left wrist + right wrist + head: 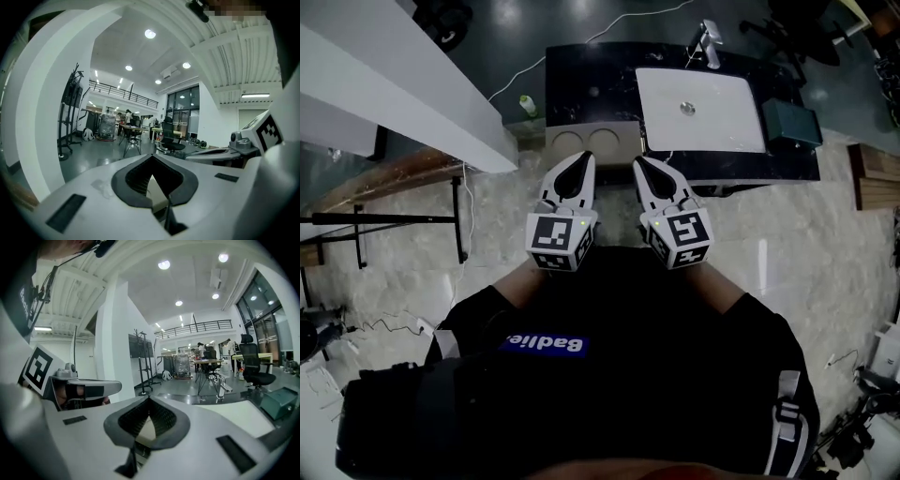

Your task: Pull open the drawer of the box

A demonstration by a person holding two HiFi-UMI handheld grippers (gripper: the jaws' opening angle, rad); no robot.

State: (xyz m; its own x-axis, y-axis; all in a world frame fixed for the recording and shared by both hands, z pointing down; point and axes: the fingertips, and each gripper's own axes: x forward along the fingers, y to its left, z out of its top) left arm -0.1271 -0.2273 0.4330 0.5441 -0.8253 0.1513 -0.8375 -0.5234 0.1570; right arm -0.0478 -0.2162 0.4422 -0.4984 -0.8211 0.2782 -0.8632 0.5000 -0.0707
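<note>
A beige box (591, 141) with two round recesses on top stands at the near edge of the black table (581, 89), just beyond the tips of both grippers. No drawer front shows from above. My left gripper (586, 157) and right gripper (639, 161) hang side by side in front of the person's chest, off the box. Both are shut with nothing between the jaws. The left gripper view has its jaw tips (151, 158) meeting, and the right gripper view shows the same (149, 399). Each view catches the other gripper at its side.
A white board (698, 108) lies on the black table, with a teal box (792, 122) at its right end and a small metal stand (710, 42) behind. A long white counter (403, 84) runs at the left. Cables trail over the marble floor (487, 234).
</note>
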